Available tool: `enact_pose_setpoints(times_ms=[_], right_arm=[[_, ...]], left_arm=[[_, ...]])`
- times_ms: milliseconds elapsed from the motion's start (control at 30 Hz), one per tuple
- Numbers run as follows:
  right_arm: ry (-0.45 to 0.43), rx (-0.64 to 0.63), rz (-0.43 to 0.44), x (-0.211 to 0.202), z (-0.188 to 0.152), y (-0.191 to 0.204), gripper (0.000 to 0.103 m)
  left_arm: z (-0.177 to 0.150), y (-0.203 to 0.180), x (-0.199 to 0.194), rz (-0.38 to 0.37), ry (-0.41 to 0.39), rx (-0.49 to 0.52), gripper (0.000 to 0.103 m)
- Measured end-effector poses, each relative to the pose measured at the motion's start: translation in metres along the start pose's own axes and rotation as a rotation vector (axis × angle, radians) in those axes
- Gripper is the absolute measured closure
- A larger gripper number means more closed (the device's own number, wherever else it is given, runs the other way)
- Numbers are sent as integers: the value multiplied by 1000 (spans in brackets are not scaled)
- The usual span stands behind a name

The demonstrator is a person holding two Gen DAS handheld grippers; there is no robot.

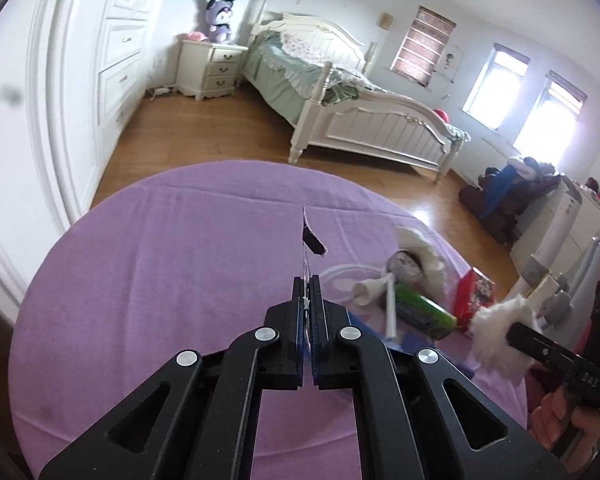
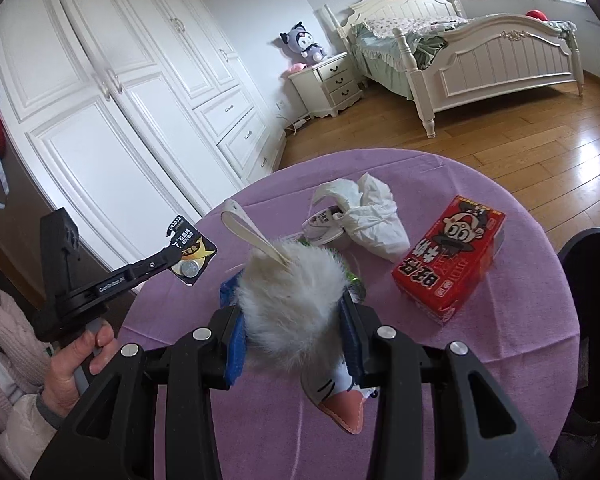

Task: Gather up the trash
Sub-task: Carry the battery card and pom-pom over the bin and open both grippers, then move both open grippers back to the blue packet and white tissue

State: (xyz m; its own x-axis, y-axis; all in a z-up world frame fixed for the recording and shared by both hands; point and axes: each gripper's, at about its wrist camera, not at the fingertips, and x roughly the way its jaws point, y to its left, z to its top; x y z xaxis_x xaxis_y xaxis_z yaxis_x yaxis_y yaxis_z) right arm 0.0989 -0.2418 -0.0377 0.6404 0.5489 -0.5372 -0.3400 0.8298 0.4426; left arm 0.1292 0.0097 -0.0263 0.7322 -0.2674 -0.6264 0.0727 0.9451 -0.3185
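**Both grippers loaded above the purple worktop**

While the left gripper (image 1: 309, 284) is clamped tight on a thin battery card (image 2: 191, 254), the right gripper (image 2: 296, 312) grips a fluffy white keychain toy (image 2: 290, 300) at a middling width. Seen from the right wrist, the card is a dark blister pack with a round coin cell on its lower part, held clear of the worktop (image 2: 420, 360) at its left edge, with the person's left hand (image 2: 76, 360) wrapped round the gripper's handle. From the left wrist the same card shows edge-on, sticking up between the closed jaws.

The furry toy fills the gap between the right gripper's blue pads; a pale strap loop rises from its top and a pink-tipped piece hangs below it, above the cloth.

Still lying on the purple cloth are a red carton (image 2: 452, 256) with a cartoon face to the right, a crumpled white tissue (image 2: 374, 216) beyond the toy, and a small white wrapper (image 2: 324, 222) touching the tissue. A green packet (image 1: 424, 312) lies near the red carton, mostly hidden behind the fur in the right wrist view.
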Motion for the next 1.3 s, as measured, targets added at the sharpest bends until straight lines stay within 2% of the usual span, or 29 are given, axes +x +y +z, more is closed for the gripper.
enact_pose_setpoints(times_ms=[133,267,600,833,1067,1100,1167,1200,1233,1267,1300], right_arm=[[-70,48,-56,-24,6,-33,64],[-132,114,-140,-47,7,-76,64],[-157,258,-301,-80,-13,-173,64],[-163,339,-356,-90,-27,-217,64],[-152,367,-375,-95,-34,-240,61],[-153,364,-382,-97,-34,-240,57],[-168,360,-395,-102,-34,-240,52],[-178,358,-398,-105,-34,-240,44],[-186,355,-410,-108,-34,-238,39],[-194,353,-417,-110,-34,-237,33],[-195,352,-415,-110,-34,-236,33]], left_arm=[[9,-52,8,-95,-9,64,99],[3,-110,39,-184,34,117,99],[-33,-259,110,-358,149,280,99],[-61,-329,148,-409,222,358,99],[-80,-366,160,-433,260,442,99],[-82,-372,160,-421,257,464,96],[-83,-380,155,-400,234,503,70],[-82,-381,152,-399,216,505,49],[-81,-381,148,-400,196,498,38],[-80,-379,144,-400,187,492,36],[-79,-378,142,-401,184,487,36]])
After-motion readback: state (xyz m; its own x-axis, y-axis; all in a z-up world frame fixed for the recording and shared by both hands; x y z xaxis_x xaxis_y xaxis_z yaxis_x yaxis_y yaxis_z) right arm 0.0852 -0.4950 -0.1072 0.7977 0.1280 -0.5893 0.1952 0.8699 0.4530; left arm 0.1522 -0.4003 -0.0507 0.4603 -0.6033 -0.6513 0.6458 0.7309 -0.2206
